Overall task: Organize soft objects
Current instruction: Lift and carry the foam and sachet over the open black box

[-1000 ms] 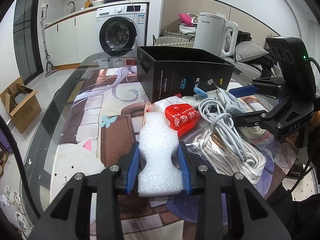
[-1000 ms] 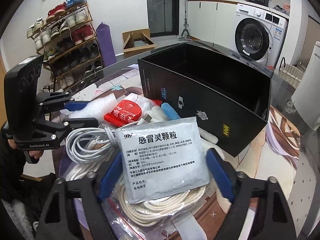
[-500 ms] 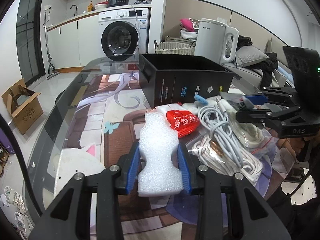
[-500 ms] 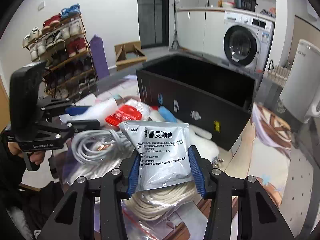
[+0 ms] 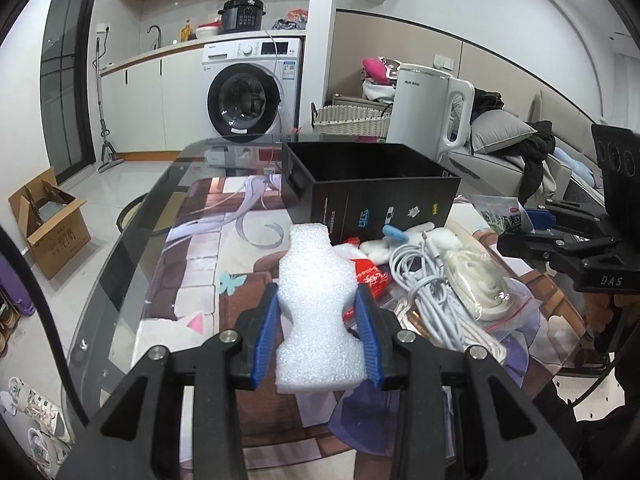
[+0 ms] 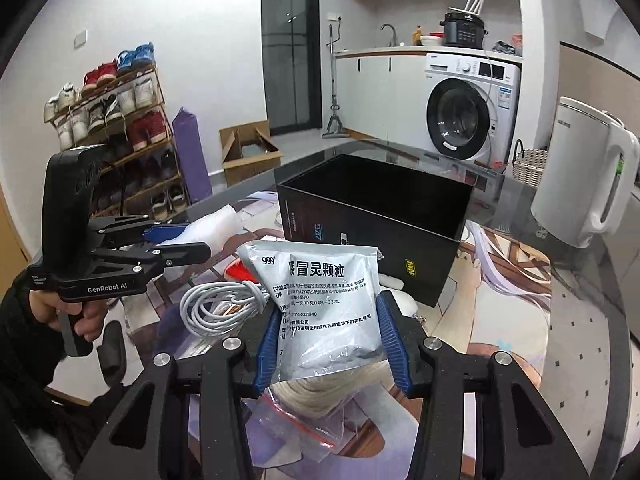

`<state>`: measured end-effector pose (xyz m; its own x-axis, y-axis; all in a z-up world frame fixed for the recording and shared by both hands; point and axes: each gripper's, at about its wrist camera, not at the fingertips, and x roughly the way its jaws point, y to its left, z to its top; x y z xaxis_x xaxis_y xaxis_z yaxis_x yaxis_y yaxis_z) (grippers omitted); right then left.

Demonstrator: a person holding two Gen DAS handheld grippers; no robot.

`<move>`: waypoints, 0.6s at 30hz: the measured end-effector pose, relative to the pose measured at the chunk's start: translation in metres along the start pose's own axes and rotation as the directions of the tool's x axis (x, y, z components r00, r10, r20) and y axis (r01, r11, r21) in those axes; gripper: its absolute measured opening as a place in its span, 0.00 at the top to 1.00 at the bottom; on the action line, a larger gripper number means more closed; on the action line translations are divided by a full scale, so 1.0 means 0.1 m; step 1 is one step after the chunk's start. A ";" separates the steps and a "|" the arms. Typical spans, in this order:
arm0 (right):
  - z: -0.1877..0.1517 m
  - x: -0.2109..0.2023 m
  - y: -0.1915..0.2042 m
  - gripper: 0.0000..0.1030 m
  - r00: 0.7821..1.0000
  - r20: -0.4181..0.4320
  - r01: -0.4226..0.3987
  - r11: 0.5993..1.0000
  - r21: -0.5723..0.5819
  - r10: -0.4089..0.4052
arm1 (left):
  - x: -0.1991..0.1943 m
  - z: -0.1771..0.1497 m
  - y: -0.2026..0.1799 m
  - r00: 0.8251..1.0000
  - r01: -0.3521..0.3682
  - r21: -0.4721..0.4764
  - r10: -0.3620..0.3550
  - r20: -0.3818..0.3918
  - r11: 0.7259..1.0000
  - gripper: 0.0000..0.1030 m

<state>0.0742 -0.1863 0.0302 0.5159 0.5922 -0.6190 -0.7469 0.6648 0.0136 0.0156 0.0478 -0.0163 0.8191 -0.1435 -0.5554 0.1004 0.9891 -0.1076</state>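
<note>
My left gripper [image 5: 318,338] is shut on a white foam block [image 5: 316,304], pinched at its waist and held above the table. My right gripper [image 6: 330,340] is shut on a silver medicine sachet [image 6: 324,300] with printed text, lifted off the pile; from the left wrist view that sachet [image 5: 502,216] shows at the far right. An open black box [image 5: 368,188] stands behind the pile, its inside dark [image 6: 380,200]. Below lie a coiled white cable [image 5: 424,280], a bagged white rope [image 5: 480,284] and a red packet [image 5: 370,276].
A white kettle [image 5: 430,112] stands behind the box on the glass table [image 5: 120,264]. A wicker basket [image 5: 352,120], washing machine [image 5: 252,92] and cardboard box [image 5: 48,220] are beyond. A shoe rack [image 6: 116,132] stands at the left in the right wrist view.
The right gripper closed on the sachet and lifted it off the rope bag toward the black box. The left gripper kept its hold on the foam, tilting slightly.
</note>
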 end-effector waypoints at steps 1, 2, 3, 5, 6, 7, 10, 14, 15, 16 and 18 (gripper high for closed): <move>-0.01 -0.01 -0.01 0.55 1.000 0.003 0.000 1.000 0.005 0.000 | -0.01 0.00 -0.01 1.000 0.003 -0.001 -0.003 0.002 1.000 0.65; -0.01 -0.03 -0.01 0.55 1.000 0.006 0.001 1.000 0.009 -0.001 | -0.02 0.01 -0.02 1.000 0.006 -0.004 -0.006 0.006 1.000 0.65; -0.01 -0.04 -0.01 0.55 1.000 0.007 0.004 1.000 0.013 -0.004 | -0.03 0.02 -0.02 1.000 0.007 -0.005 -0.007 0.011 1.000 0.65; 0.00 -0.05 -0.03 0.55 1.000 0.009 0.008 1.000 0.019 -0.008 | -0.05 0.04 -0.05 1.000 0.008 0.000 -0.008 0.019 1.000 0.65; 0.01 -0.06 -0.04 0.55 1.000 0.012 0.012 1.000 0.023 -0.012 | -0.07 0.06 -0.06 1.000 0.010 0.001 -0.010 0.027 1.000 0.65; 0.02 -0.08 -0.05 0.55 1.000 0.016 0.014 1.000 0.028 -0.015 | -0.08 0.07 -0.06 0.999 0.011 0.000 -0.011 0.032 1.000 0.65; 0.04 -0.12 -0.06 0.55 0.999 0.033 0.014 0.999 0.040 -0.015 | -0.13 0.12 -0.05 0.999 0.018 -0.011 -0.017 0.048 1.000 0.65; 0.10 -0.19 -0.06 0.55 0.998 0.062 0.017 0.998 0.057 -0.020 | -0.17 0.20 -0.05 0.997 0.018 -0.028 -0.015 0.076 0.999 0.65; 0.13 -0.21 -0.06 0.55 0.997 0.068 0.020 0.998 0.059 -0.024 | -0.18 0.23 -0.05 0.996 0.022 -0.034 -0.019 0.082 0.999 0.65; 0.16 -0.21 -0.07 0.55 0.997 0.071 0.020 0.998 0.062 -0.024 | -0.18 0.25 -0.05 0.996 0.030 -0.042 -0.026 0.088 0.999 0.65; 0.21 -0.23 -0.07 0.55 0.997 0.078 0.019 0.998 0.060 -0.024 | -0.17 0.30 -0.05 0.995 0.032 -0.046 -0.028 0.096 0.998 0.65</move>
<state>0.0762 -0.1951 0.0610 0.5648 0.6100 -0.5557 -0.7105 0.7020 0.0484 0.0179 0.0460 0.0187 0.8663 -0.1672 -0.4707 0.1009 0.9815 -0.1629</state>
